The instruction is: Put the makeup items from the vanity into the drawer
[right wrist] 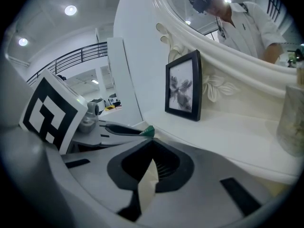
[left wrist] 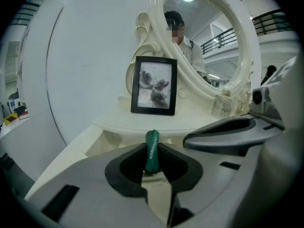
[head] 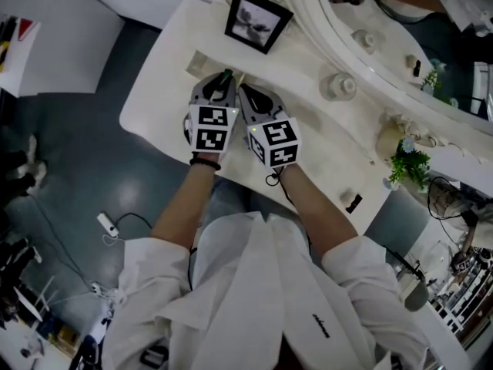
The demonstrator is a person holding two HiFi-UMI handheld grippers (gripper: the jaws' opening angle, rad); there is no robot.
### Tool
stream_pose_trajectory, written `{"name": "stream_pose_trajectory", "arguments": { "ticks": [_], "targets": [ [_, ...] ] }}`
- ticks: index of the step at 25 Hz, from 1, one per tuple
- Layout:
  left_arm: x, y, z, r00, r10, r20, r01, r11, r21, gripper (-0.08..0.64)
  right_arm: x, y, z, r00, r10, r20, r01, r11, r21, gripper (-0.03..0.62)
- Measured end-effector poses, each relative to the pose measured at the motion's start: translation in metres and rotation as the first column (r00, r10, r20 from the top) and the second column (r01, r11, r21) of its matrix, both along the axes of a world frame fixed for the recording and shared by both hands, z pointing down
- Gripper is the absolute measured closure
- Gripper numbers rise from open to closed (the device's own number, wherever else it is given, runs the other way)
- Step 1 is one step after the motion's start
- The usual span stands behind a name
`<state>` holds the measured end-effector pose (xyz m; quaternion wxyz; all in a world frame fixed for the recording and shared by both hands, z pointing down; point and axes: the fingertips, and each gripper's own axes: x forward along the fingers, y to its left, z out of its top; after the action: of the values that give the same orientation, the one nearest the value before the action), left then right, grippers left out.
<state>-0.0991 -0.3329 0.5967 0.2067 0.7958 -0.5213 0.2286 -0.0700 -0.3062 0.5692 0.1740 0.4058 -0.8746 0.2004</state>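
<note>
- White coat sleeves point(head: 154, 276) fill the head view's six o'clock edge — both forearms reach toward twelve.
- Left gripper point(head: 225, 82) is clamped on a small dark-green soft tube point(left wrist: 152, 151), which stands upright between its pads over the white vanity top point(head: 158, 106).
- Right gripper point(head: 248, 95) sits just beside it at three o'clock — jaws together, nothing between them.
- Black-framed picture point(head: 257, 19) stands at twelve o'clock, before the oval white-framed mirror point(left wrist: 213, 37).
</note>
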Motion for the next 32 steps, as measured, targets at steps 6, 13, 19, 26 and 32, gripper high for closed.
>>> {"name": "stream_pose_trajectory", "arguments": {
  "ticks": [6,13,19,26,32],
  "targets": [
    [0.006,0.003,-0.001,0.999,0.029,-0.027,-0.029,1.000,0.004,0.452,0.001,0.003,-0.001,1.000,0.014,0.001,-0.014,1.000,-0.002,0.574],
    [0.006,0.000,-0.003,0.998,0.038,-0.048,-0.037,0.999,0.019,0.371,0.009,0.004,0.000,0.999,0.038,-0.006,-0.038,0.999,-0.003,0.574],
    [0.009,0.001,-0.003,0.997,0.048,-0.061,-0.047,0.999,0.022,0.325,0.014,0.008,0.002,0.999,0.053,-0.007,-0.053,0.999,-0.012,0.575],
    [0.006,0.001,-0.010,0.997,0.043,-0.064,-0.040,0.998,0.041,0.321,0.013,0.010,0.000,0.998,0.055,-0.007,-0.055,0.998,-0.010,0.574],
    [0.002,0.002,-0.017,0.997,0.036,-0.069,-0.033,0.998,0.054,0.321,0.016,0.013,-0.002,0.998,0.067,-0.004,-0.067,0.998,-0.010,0.574]
  ]
}}
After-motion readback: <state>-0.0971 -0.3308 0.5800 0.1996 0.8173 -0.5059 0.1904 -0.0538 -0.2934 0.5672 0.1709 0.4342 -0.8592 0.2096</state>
